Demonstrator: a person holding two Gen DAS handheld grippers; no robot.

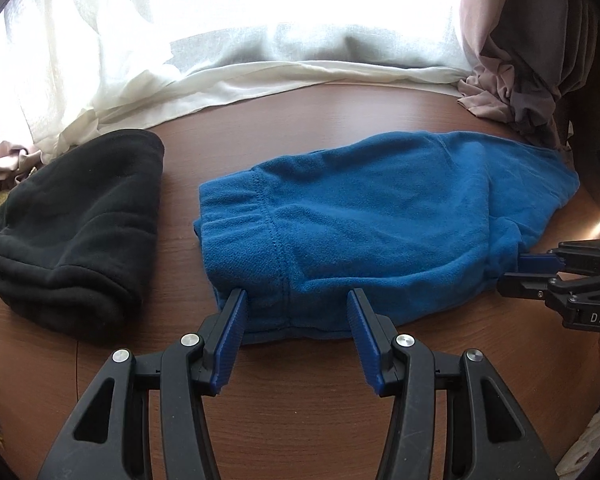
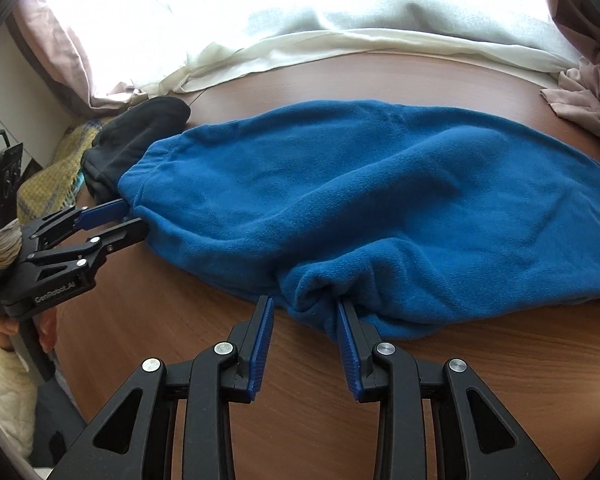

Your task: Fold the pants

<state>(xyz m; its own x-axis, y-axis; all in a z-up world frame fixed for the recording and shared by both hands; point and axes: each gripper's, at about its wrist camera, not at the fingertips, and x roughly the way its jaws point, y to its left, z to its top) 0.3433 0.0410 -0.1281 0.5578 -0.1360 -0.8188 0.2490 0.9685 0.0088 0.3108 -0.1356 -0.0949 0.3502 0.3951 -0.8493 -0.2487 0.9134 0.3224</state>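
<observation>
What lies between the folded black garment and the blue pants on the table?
Only a bare strip of brown wooden table separates the black garment from the blue pants. The left wrist view shows this; in the right wrist view they overlap.

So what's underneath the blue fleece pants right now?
The blue fleece pants lie on the brown wooden table. Anything beneath them is covered.

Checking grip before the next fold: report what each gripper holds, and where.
Neither holds anything. The left gripper is open at the near edge of the blue fleece pants, by the waistband. The right gripper is open at the bunched near edge.
</observation>
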